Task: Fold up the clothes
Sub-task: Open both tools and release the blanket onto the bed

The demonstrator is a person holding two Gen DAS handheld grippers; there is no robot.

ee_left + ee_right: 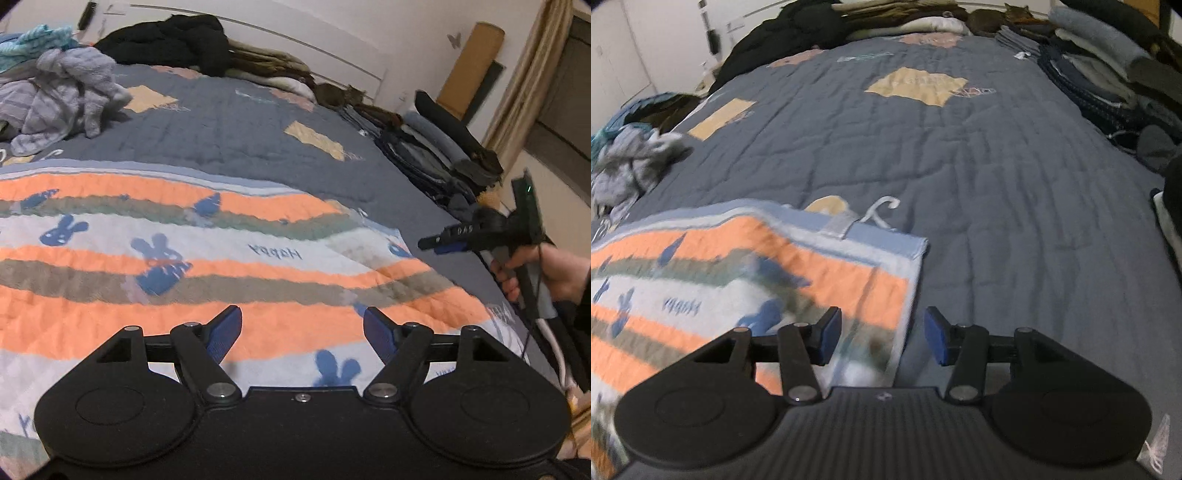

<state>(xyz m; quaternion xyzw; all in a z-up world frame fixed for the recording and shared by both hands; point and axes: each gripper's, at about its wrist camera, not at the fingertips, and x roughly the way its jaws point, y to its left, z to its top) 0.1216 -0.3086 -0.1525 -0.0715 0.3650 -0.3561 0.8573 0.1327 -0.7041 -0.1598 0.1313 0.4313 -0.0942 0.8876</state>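
A striped cloth in orange, white and green bands with blue rabbits (229,258) lies flat on the grey-blue bed quilt (236,122). It also shows in the right wrist view (746,273), with its right edge and a white loop at the far corner. My left gripper (303,334) is open and empty, just above the cloth's near part. My right gripper (882,339) is open and empty, over the cloth's right edge. The right gripper also shows in the left wrist view (443,242), held by a hand at the right.
A heap of crumpled grey and teal clothes (62,96) lies at the far left. A black garment (173,40) and brown ones lie at the bed's head. Stacks of folded clothes (1108,81) line the right side. The quilt's middle (960,177) is bare.
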